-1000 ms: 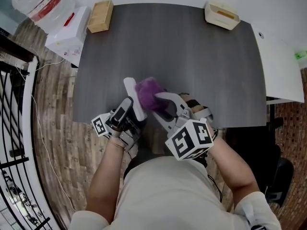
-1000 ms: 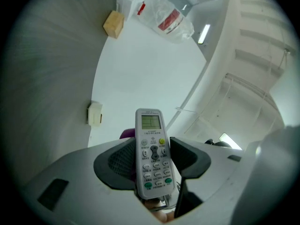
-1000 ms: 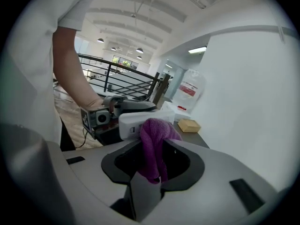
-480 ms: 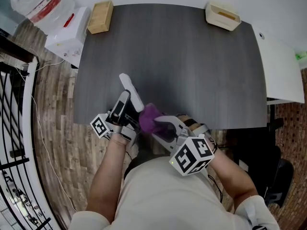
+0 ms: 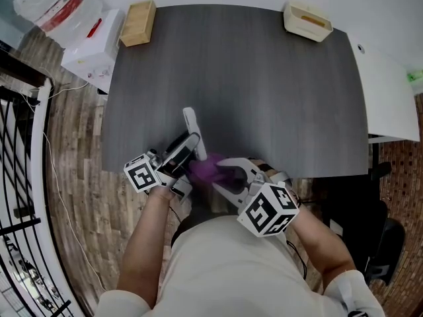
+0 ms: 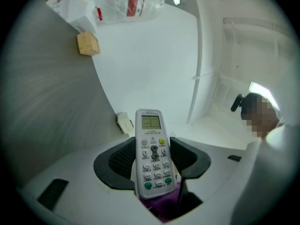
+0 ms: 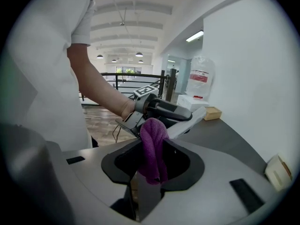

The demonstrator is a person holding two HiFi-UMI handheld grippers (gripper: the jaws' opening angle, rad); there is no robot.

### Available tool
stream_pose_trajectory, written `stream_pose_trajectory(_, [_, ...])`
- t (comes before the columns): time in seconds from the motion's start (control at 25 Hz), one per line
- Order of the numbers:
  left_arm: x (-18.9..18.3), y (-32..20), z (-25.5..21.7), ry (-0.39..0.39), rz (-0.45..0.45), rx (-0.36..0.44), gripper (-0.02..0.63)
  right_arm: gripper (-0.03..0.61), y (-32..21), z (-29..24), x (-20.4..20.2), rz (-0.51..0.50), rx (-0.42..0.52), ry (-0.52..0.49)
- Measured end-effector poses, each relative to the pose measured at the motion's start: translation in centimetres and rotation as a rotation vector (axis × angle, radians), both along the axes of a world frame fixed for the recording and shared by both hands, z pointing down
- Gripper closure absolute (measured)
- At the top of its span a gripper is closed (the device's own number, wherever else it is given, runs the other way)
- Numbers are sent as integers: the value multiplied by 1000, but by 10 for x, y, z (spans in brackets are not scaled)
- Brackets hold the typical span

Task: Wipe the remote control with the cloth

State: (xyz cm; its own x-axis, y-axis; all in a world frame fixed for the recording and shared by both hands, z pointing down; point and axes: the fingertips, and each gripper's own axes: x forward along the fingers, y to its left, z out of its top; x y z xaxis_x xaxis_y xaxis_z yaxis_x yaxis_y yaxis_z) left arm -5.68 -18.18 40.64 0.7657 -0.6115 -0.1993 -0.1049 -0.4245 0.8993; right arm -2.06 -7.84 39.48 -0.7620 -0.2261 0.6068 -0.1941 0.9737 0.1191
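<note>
My left gripper point(image 5: 187, 147) point(image 6: 151, 161) is shut on a white remote control point(image 6: 151, 153) point(image 5: 193, 132), which it holds above the table's near edge with the screen end pointing away. My right gripper point(image 5: 225, 172) point(image 7: 153, 161) is shut on a bunched purple cloth point(image 7: 153, 149) point(image 5: 205, 168). The cloth presses against the near end of the remote control point(image 7: 187, 122), just below the left gripper's jaws. A bit of the cloth point(image 6: 159, 206) shows under the remote's lower end.
The dark grey table point(image 5: 264, 78) carries a wooden block point(image 5: 138, 22) at its far left corner and a cream box point(image 5: 305, 20) at its far right. A white appliance with a clear bag point(image 5: 73, 18) stands off the table's left. The near edge lies just under both grippers.
The right gripper and cloth slid back along the remote toward me, from its middle to its near end. The left gripper turned the remote to point more straight away.
</note>
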Motion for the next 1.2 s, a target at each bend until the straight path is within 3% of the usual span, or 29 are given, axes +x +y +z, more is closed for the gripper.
stream_pose_trajectory(0.12, [-1,3,16,-221,37,32,383,448,-8,-15,4,61,-31,-84])
stream_pose_trajectory(0.24, [5,16,35,-494,121,102,383,448,-35,-28,18,167,-13,-141])
stream_pose_trajectory(0.4, [24,43,53,-858,268,287,383,448,-76,-28,39,263,73,-85])
stream_pose_trajectory(0.52, [35,59,57,-1026,349,416,383,448,-95,-18,38,233,122,-3])
stream_pose_trajectory(0.64, [42,67,59,-1097,395,478,383,448,-99,-2,25,146,105,66])
stream_pose_trajectory(0.84, [33,58,67,-1118,347,398,385,448,-80,14,19,88,68,95])
stream_pose_trajectory(1.0, [11,45,89,-1120,267,233,385,448,-55,30,26,54,0,123])
stream_pose_trajectory(1.12, [-19,27,112,-1104,169,33,385,448,-33,46,41,43,-51,154])
stream_pose_trajectory(1.2, [-43,16,129,-1117,101,-92,385,448,-30,53,56,98,-70,154])
